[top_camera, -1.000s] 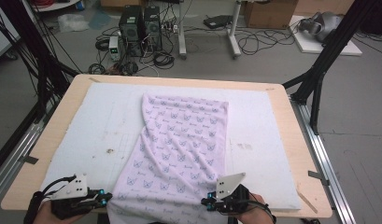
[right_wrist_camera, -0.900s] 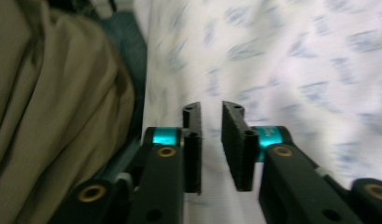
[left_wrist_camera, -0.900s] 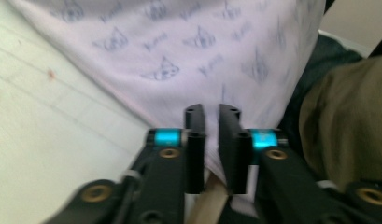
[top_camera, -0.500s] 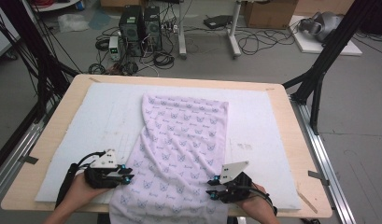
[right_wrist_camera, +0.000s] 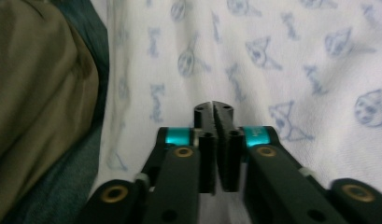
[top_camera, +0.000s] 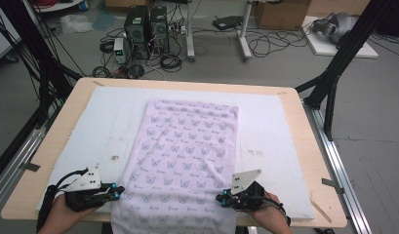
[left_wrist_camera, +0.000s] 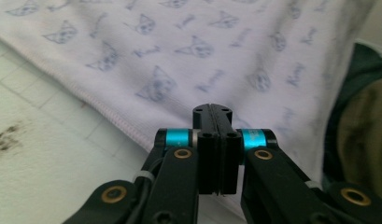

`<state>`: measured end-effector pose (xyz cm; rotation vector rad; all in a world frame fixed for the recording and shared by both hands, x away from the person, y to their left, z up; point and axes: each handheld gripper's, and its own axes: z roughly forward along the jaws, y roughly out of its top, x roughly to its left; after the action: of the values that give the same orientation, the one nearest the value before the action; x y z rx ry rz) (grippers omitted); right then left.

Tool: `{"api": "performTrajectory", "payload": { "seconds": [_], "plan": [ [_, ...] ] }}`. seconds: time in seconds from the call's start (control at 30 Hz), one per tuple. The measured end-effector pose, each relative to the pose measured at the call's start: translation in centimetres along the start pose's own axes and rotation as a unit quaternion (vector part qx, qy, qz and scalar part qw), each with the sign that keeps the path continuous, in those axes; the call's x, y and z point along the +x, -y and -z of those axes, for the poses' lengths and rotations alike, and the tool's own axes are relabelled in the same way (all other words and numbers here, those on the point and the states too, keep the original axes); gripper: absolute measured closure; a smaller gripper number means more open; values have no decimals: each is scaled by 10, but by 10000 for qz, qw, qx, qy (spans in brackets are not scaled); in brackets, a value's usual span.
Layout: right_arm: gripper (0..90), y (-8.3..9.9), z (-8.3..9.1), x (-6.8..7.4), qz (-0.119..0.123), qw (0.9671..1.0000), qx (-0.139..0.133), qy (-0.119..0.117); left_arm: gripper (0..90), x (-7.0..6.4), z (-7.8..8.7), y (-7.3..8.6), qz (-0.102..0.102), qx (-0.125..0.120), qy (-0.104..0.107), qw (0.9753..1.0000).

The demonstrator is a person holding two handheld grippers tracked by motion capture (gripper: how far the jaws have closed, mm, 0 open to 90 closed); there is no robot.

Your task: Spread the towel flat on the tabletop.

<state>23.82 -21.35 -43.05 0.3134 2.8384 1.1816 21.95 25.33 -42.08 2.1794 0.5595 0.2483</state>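
My left gripper (left_wrist_camera: pixel 215 112) has its jaws pressed flat together, tips resting at the hemmed side edge of the printed cloth (left_wrist_camera: pixel 216 51); I cannot tell whether any fabric is caught between them. My right gripper (right_wrist_camera: pixel 215 108) is closed too, its jaws meeting at the tips with a thin slit lower down, poised over the cloth with nothing visibly pinched. From above, my left gripper (top_camera: pixel 116 190) sits near the front left corner of the table (top_camera: pixel 304 126), just at the cloth's left edge, and my right gripper (top_camera: pixel 221 197) sits at the cloth's right edge near the front, each topped by a grey three-cornered plate. The pale lilac cloth (top_camera: pixel 187 156), printed with small blue cat faces, lies spread flat on the white mat (top_camera: pixel 89 126), running from near the far edge down the middle and hanging over the front edge between my hands.
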Motion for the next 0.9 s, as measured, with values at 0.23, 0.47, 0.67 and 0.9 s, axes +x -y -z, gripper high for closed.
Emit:
{"api": "performTrajectory", "payload": {
  "seconds": [0.23, 0.47, 0.67, 0.9],
  "plan": [
    [693, 3, 2, -9, -261, 9996, -46, 88, 602, 15, -19, -1, 133, 108, 77, 9998],
    [722, 7, -8, -5, -259, 9997, 21, 24, 870, 8, -30, 5, -82, 225, 208, 9995],
    [885, 2, -9, -4, -47, 9999, 119, -12, 885, 3, -21, 7, -47, 262, 133, 9996],
    [883, 2, 8, 19, 41, 9990, -137, -423, 883, -20, 2, 11, -104, 122, 365, 9992]
  ]
}}
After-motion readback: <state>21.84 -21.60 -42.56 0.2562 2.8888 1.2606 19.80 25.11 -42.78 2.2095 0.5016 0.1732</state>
